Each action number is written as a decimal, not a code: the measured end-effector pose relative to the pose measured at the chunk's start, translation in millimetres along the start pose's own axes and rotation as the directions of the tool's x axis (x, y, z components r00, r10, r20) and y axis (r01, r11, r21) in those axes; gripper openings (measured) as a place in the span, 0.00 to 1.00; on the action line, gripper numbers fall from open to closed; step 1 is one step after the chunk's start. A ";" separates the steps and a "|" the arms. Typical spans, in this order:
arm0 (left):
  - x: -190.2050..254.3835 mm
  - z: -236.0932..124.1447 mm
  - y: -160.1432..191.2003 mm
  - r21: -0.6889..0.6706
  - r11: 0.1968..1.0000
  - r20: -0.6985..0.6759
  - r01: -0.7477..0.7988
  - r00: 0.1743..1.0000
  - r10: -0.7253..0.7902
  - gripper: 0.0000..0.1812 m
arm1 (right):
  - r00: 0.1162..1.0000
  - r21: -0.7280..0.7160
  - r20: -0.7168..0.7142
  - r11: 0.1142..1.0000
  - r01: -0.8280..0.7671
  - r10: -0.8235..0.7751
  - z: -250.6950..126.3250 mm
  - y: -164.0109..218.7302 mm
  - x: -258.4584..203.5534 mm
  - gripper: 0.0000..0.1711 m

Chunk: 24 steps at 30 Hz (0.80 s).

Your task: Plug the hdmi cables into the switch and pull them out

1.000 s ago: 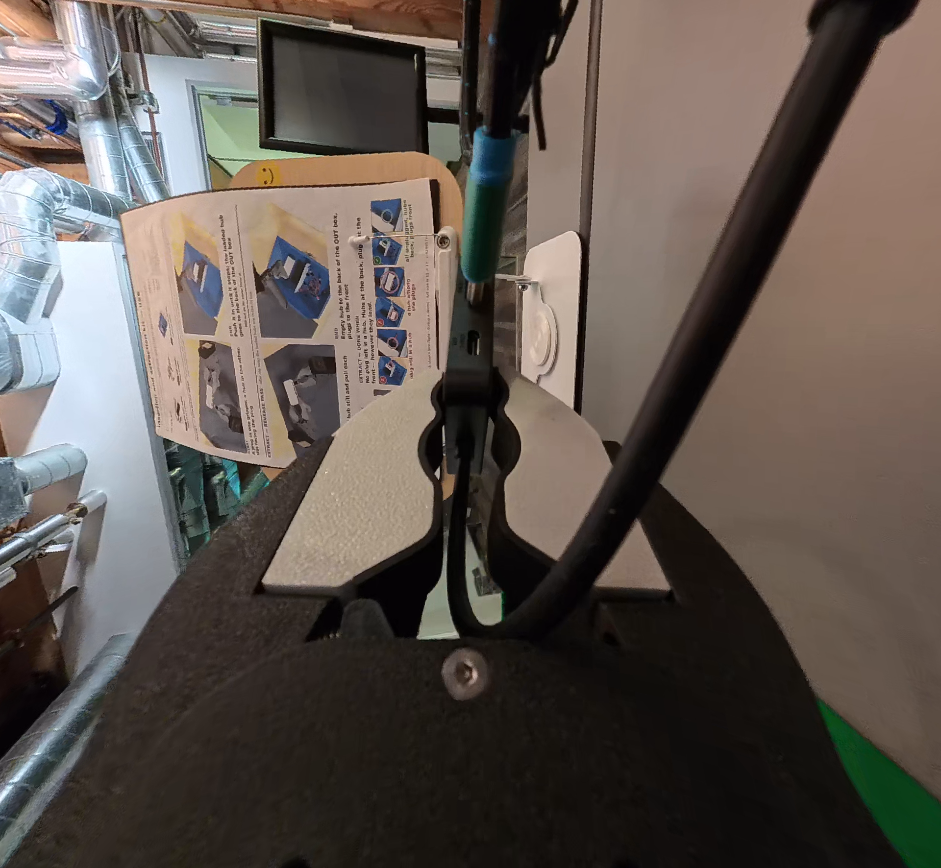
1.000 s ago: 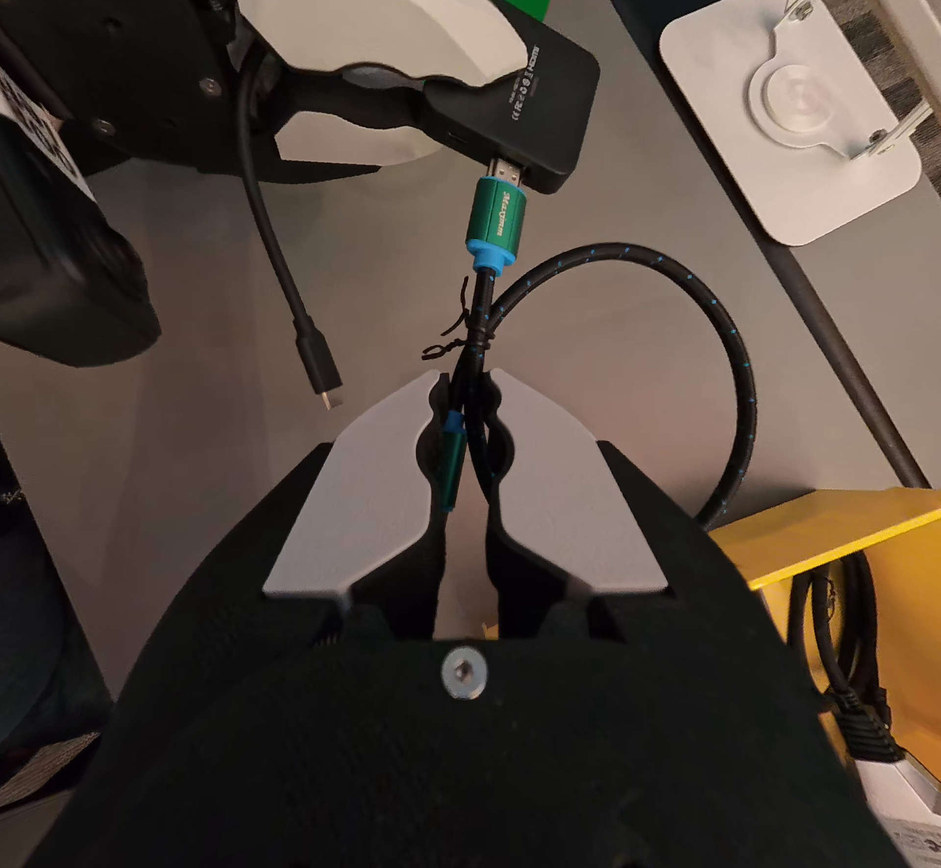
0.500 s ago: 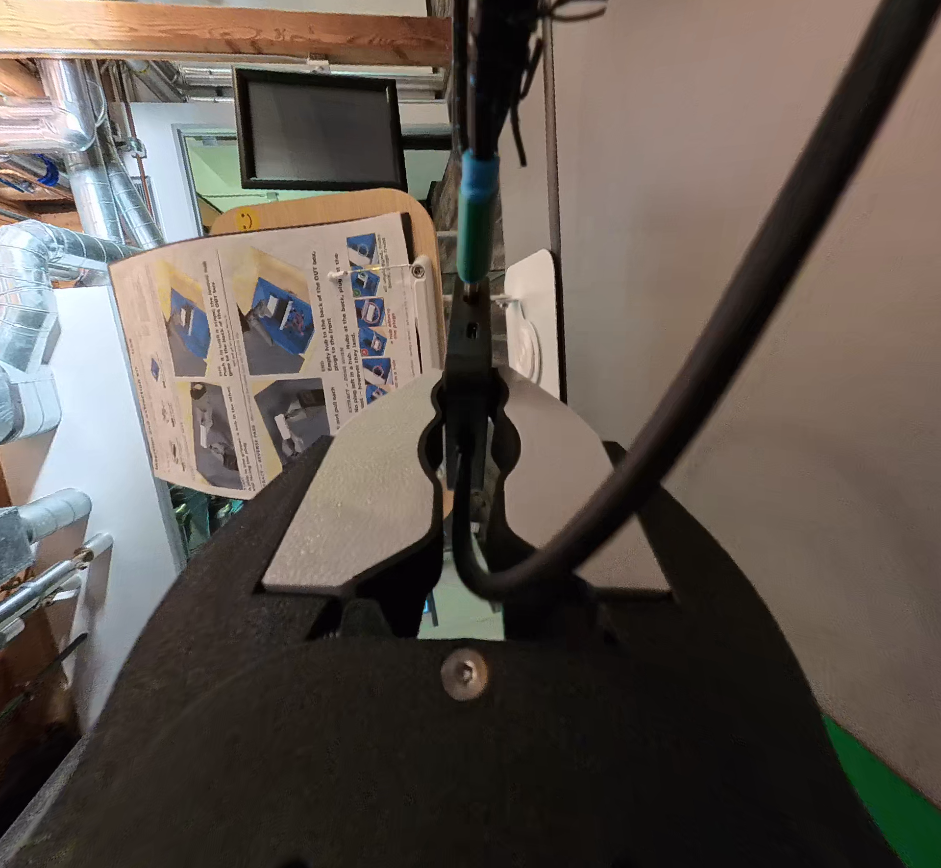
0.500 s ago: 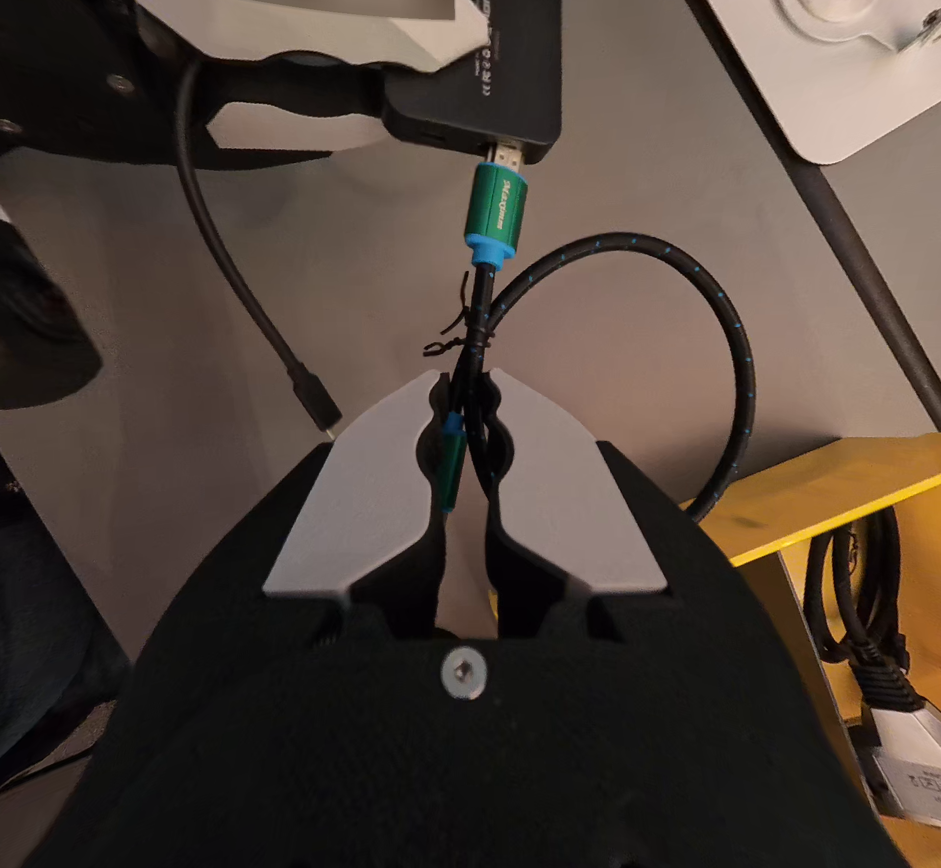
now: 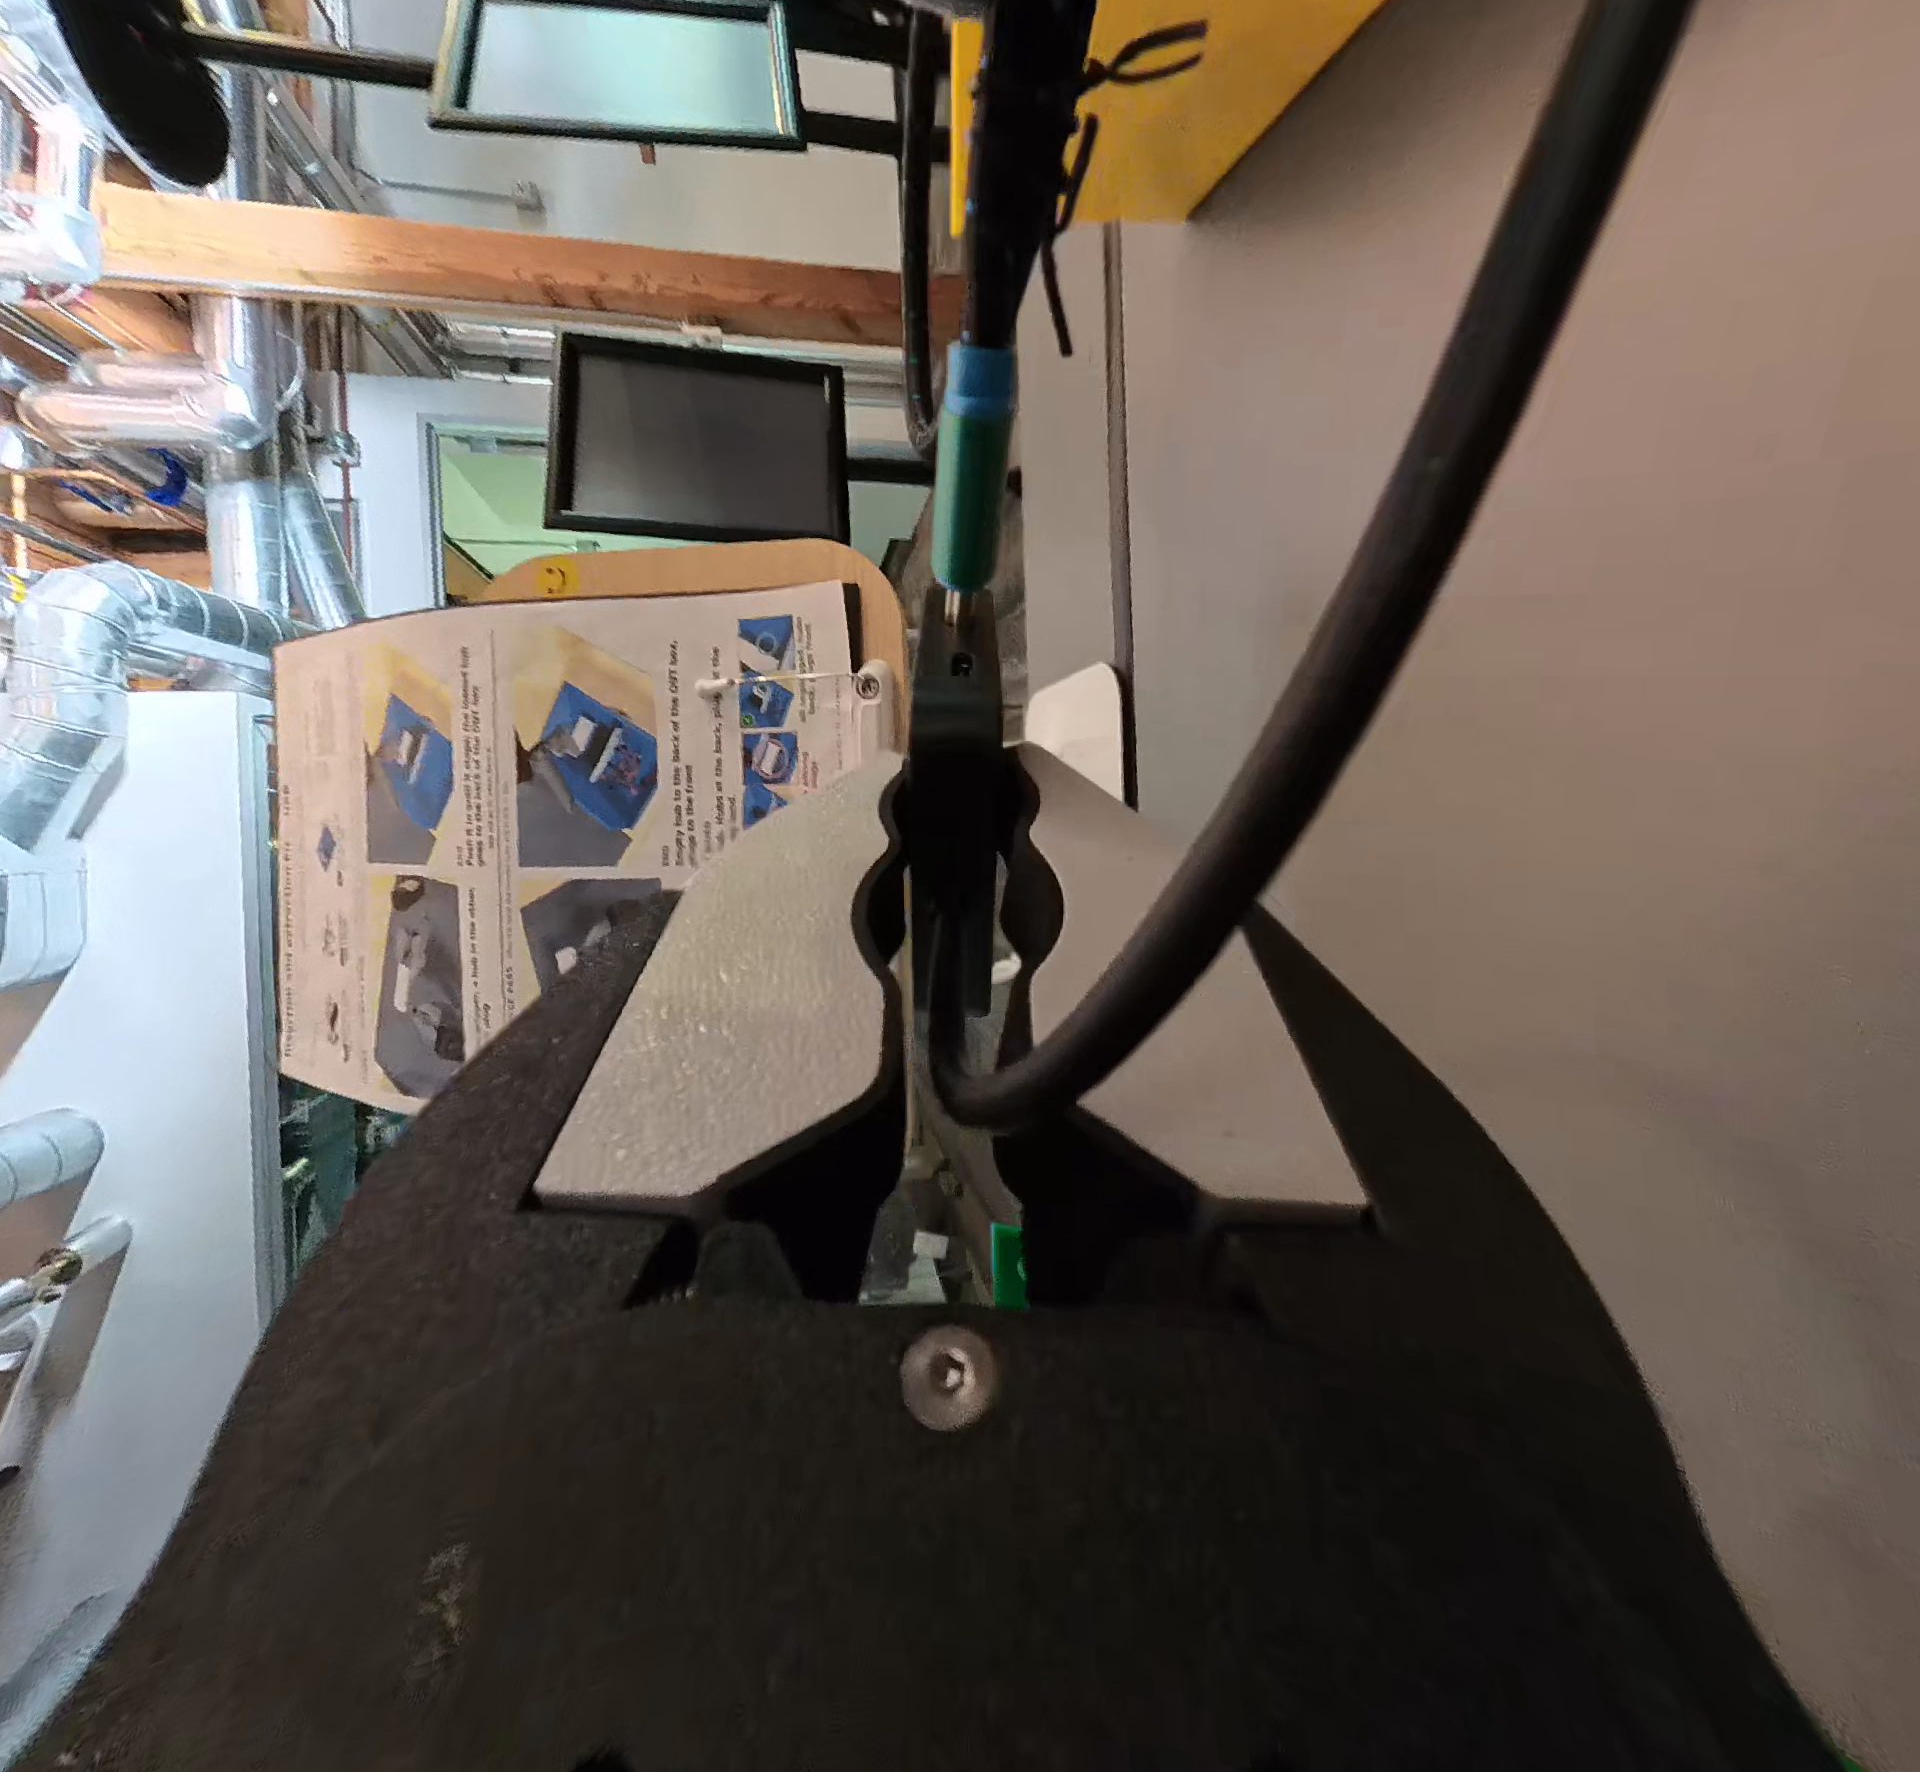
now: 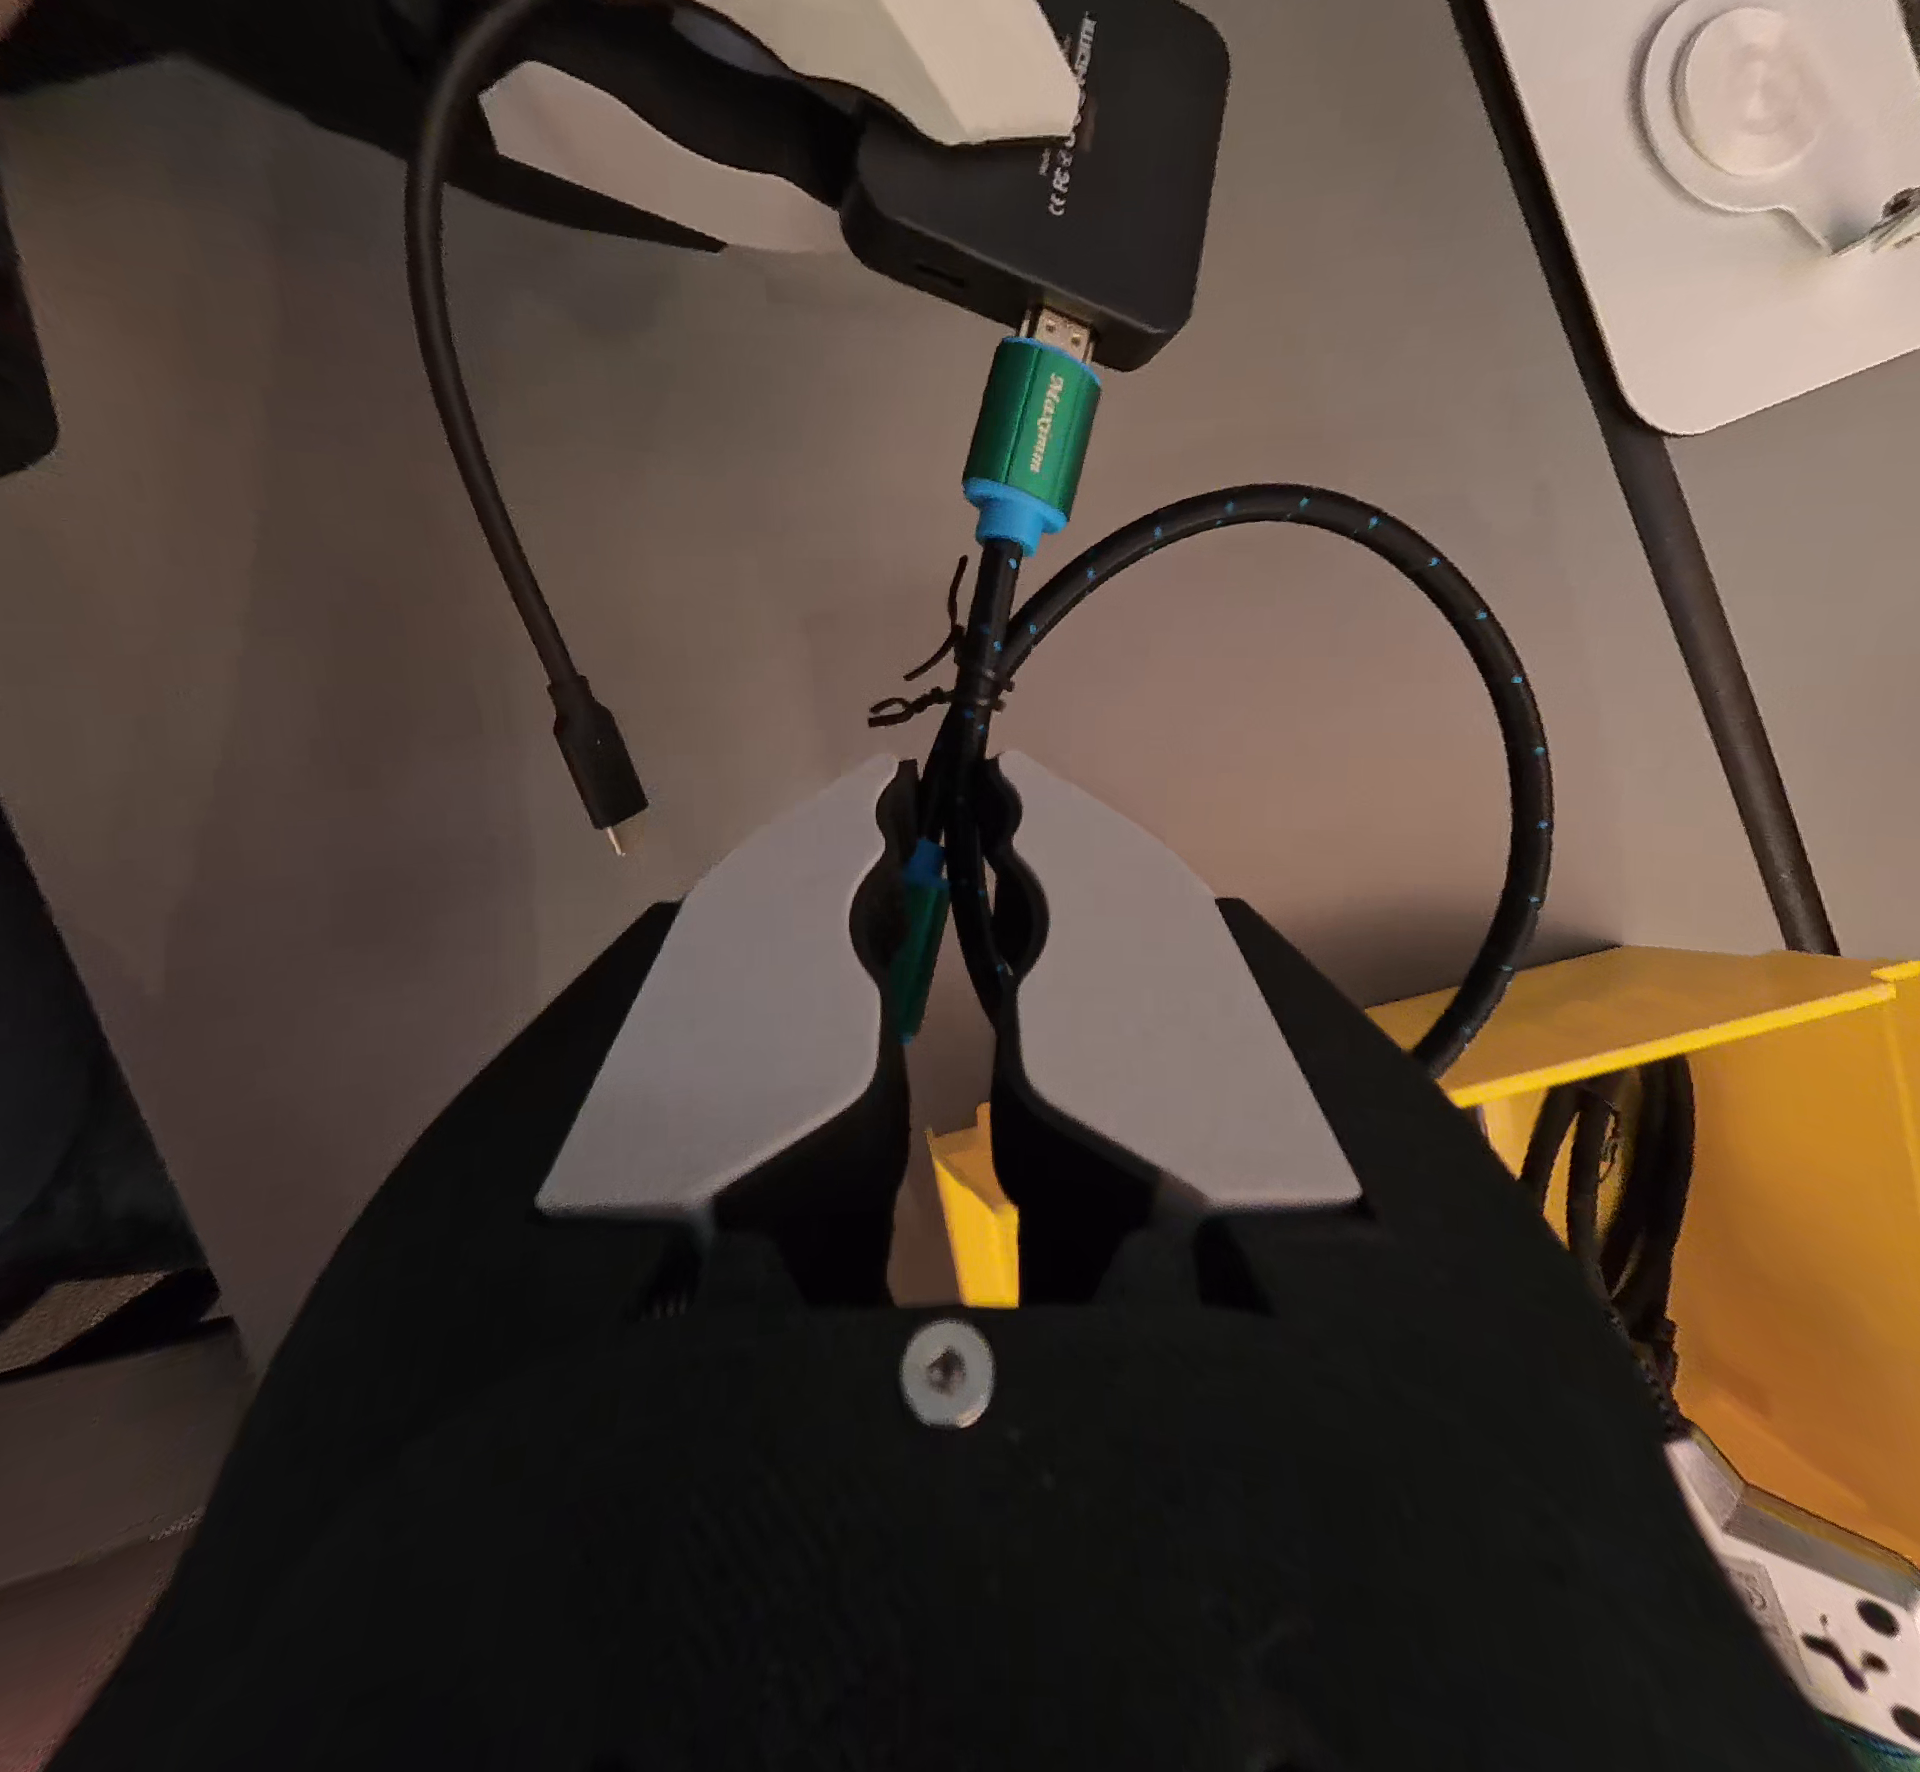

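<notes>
A: What has moved since a second ago?

B: In the left wrist view more of the room has come into sight above, with a second framed screen [image 5: 621,65] now showing. The left gripper [image 5: 954,787] is closed on the flat black plastic HDMI switch [image 5: 956,694], seen edge-on, as before. The green metal plug with a blue collar [image 5: 971,486] meets the switch's far end, a strip of bare metal showing between them. A thick black lead [image 5: 1403,527] curves out from behind the switch, on the side of the grey tabletop [image 5: 1558,683]. On the switch's other side hangs a printed instruction sheet [image 5: 561,829].

A: And the right wrist view?

B: There the switch [image 6: 1101,164] has tilted, and the plug [image 6: 1029,439] angles with it. The plug's metal tip sits at the switch's port, partly exposed; I cannot tell how deep it goes. The right gripper [image 6: 948,766] is clamped on the black braided cable with blue flecks [image 6: 1496,704], which loops away from the switch and back. A second green plug [image 6: 920,943] lies between the fingers. The switch's thin lead [image 6: 468,434] dangles free, its small plug [image 6: 601,766] off the tabletop [image 6: 312,527]. A yellow bin [image 6: 1662,1016] sits on the near side of the loop from the switch.
</notes>
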<state>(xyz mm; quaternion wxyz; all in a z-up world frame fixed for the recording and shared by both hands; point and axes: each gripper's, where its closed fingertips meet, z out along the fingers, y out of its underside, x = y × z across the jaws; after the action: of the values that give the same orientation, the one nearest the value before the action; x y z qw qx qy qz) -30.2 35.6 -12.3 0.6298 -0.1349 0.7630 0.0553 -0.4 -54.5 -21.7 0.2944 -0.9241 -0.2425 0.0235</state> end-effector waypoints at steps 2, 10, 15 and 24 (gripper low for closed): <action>-2.9 -3.7 -7.3 0.046 0.999 0.016 0.006 1.000 -0.007 0.08 | 1.000 0.016 0.019 1.000 0.006 -0.006 -8.5 1.4 -2.4 0.06; -14.2 -18.7 -34.0 0.199 0.976 0.037 0.090 0.994 -0.099 0.08 | 0.992 0.047 0.030 0.992 0.121 -0.122 -33.3 8.6 -12.8 0.06; -14.0 -19.8 -36.5 0.176 0.984 0.078 0.012 0.997 -0.026 0.08 | 0.996 0.014 -0.004 0.995 0.095 -0.095 -36.8 7.9 -15.3 0.06; -12.9 -30.5 -50.3 0.243 0.969 0.094 -0.043 0.995 0.021 0.07 | 0.985 0.014 -0.005 0.985 0.174 -0.174 -44.7 13.3 -19.8 0.06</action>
<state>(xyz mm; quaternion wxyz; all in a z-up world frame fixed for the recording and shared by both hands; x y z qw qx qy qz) -43.0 -18.5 10.7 0.6748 -0.0411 0.7365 -0.0231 -3.8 -96.8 5.9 0.3025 -0.8973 -0.3214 -0.0020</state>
